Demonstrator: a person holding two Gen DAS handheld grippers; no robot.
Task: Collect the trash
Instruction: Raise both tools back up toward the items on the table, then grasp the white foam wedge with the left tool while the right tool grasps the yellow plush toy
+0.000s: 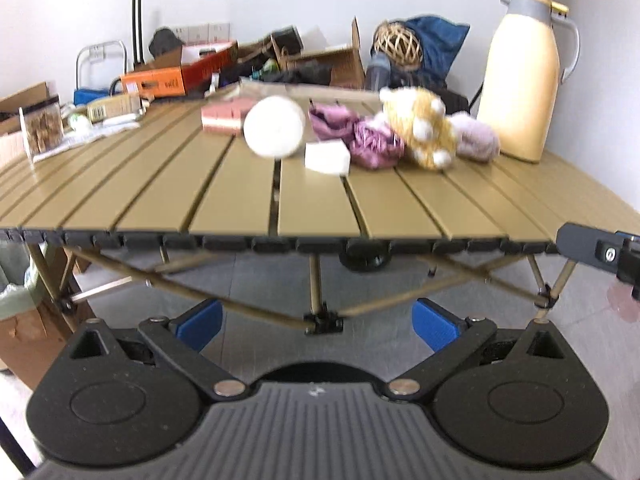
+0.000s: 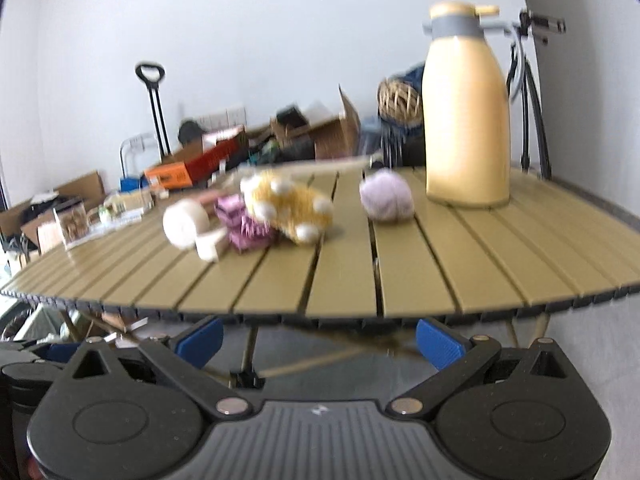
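Approaching the slatted table (image 1: 312,208): left gripper (image 1: 316,320) and right gripper (image 2: 318,338) both hang below its near edge, fingers spread and empty. Likely trash, a white crumpled wad (image 1: 274,126) and purple wrapper (image 1: 372,140), lies mid-table; rising above the edge should precede any reach.

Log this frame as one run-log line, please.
phase: approach | left gripper: open, empty | right gripper: open, empty | both short of table edge | trash untouched: purple wrapper, white block
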